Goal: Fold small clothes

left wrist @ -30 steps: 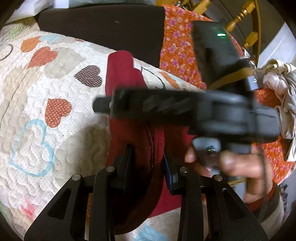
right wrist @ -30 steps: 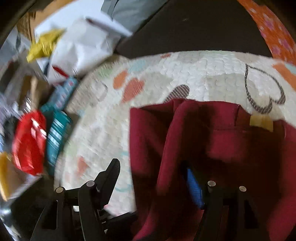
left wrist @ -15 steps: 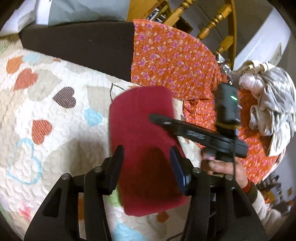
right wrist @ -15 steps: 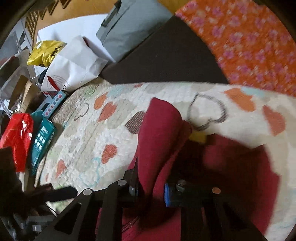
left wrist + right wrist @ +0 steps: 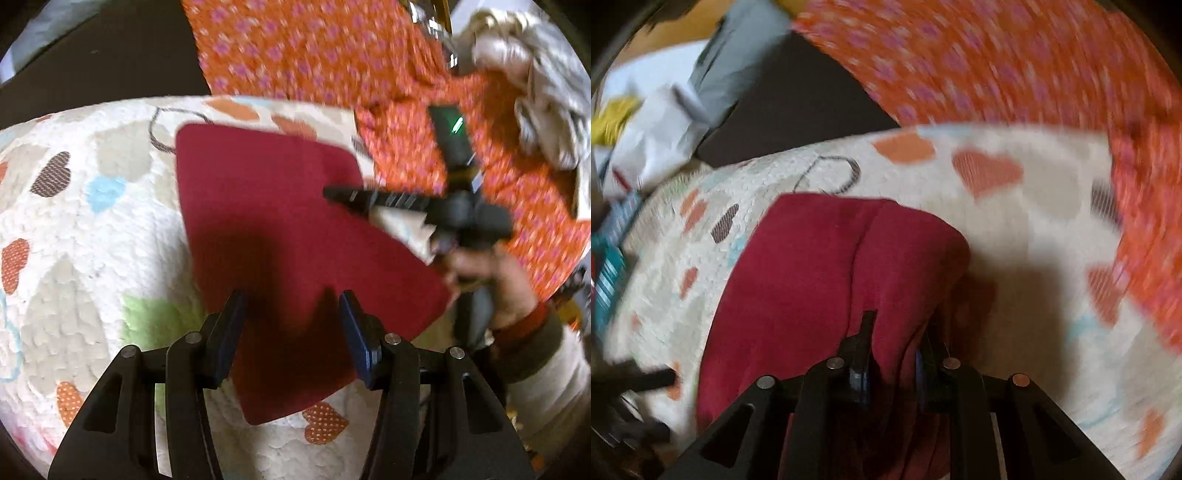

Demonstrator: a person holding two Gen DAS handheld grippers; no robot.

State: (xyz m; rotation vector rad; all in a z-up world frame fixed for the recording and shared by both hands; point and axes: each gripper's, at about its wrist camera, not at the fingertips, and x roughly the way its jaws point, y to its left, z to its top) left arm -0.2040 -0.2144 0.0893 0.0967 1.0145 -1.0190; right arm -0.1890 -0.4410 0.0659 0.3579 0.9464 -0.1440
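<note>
Red cloth [image 5: 280, 229] beneath left hand-held gripper [image 5: 291, 325]

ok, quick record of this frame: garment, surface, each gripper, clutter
garment: dark red cloth, folded flat on the quilt
surface: heart-print quilt
left gripper: open, above the cloth's near edge, holding nothing
right gripper: fingers close together with cloth between them; grip unclear, view blurred
clutter: orange floral fabric behind; bags far left
</note>
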